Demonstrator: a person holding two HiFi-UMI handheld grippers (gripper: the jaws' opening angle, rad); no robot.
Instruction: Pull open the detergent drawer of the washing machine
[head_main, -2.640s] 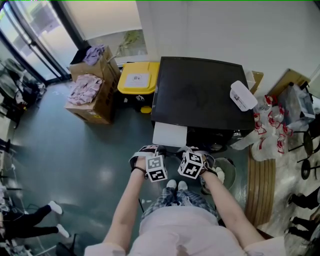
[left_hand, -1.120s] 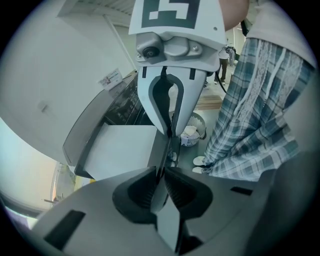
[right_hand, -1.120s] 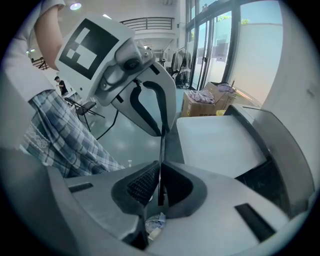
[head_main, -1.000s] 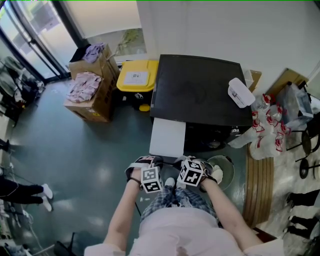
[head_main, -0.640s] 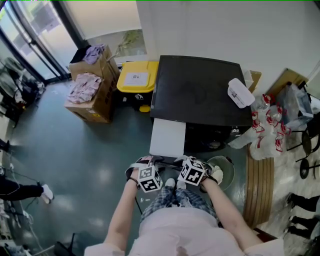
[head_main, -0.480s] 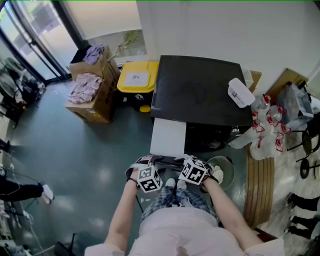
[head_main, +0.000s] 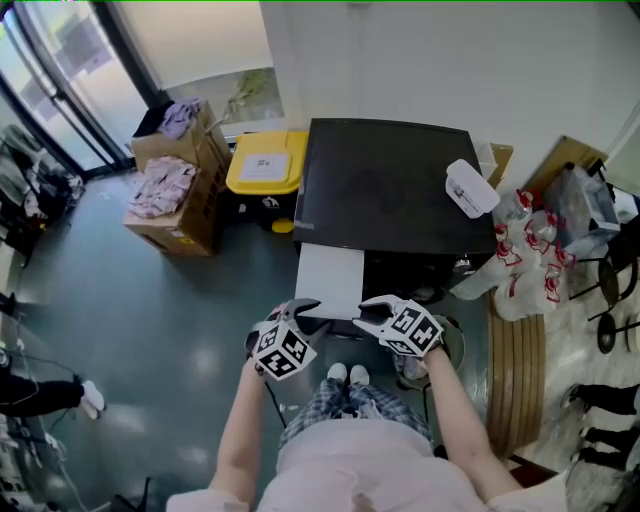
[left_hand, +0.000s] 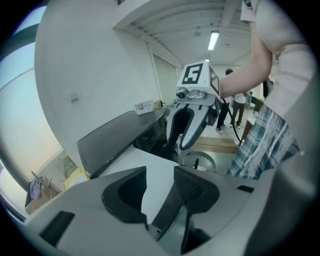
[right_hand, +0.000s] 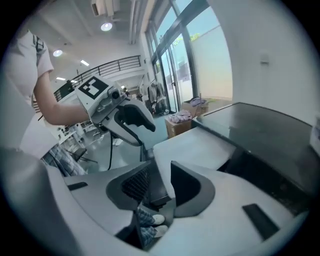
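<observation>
The detergent drawer (head_main: 332, 280) is seen standing out of the washing machine (head_main: 400, 185) at the left end of its front edge, as a white slab. Its long axis runs from the machine front straight toward the person. The left tool (head_main: 298, 310) is held just beside the drawer's near left corner and the right tool (head_main: 370, 315) just beside its near right corner, so neither one is clearly nearer. Both tools are released. Their jaws have just been opened and then brought a little together again. In each gripper view nothing is pressed between them, and only the drawer is seen beyond the gap, ahead and below. The drawer is judged to be already pulled open. Any further pull would be made along that axis, toward the person.
</observation>
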